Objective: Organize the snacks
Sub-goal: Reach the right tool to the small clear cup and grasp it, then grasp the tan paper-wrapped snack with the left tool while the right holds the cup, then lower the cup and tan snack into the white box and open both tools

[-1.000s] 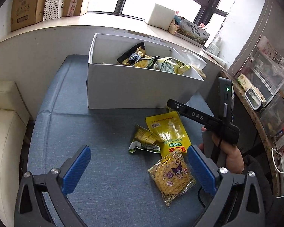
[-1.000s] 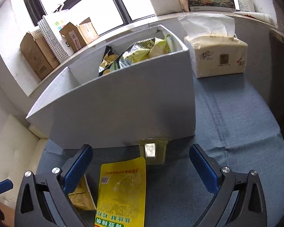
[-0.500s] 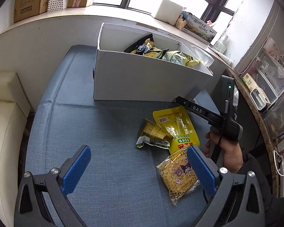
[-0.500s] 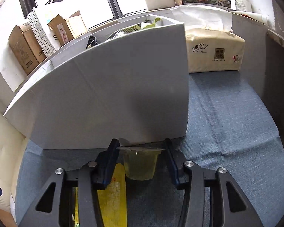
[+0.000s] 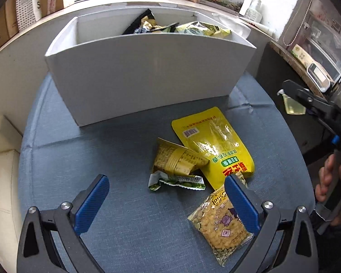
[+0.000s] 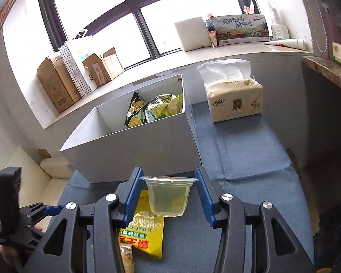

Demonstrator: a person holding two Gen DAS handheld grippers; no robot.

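My right gripper (image 6: 169,193) is shut on a clear jelly cup (image 6: 169,196) and holds it above the blue cloth, in front of the white box (image 6: 147,145). The same jelly cup (image 5: 293,105) hangs at the right edge of the left wrist view. Several snack bags (image 6: 156,111) lie inside the box. My left gripper (image 5: 168,201) is open above the cloth. Just ahead of it lie a gold packet (image 5: 177,159), a small green packet (image 5: 177,179) and a big yellow pouch (image 5: 213,145). A corn snack bag (image 5: 220,225) lies by its right finger.
A tissue pack (image 6: 234,100) stands on the blue table cloth (image 6: 250,159) to the right of the box. Cardboard boxes (image 6: 56,84) and a white block (image 6: 193,34) sit on the window sill. A cream cushion (image 5: 0,170) borders the table's left.
My right gripper closed on the jelly cup and lifted it up from the cloth. My left gripper came lower and nearer to the loose packets.
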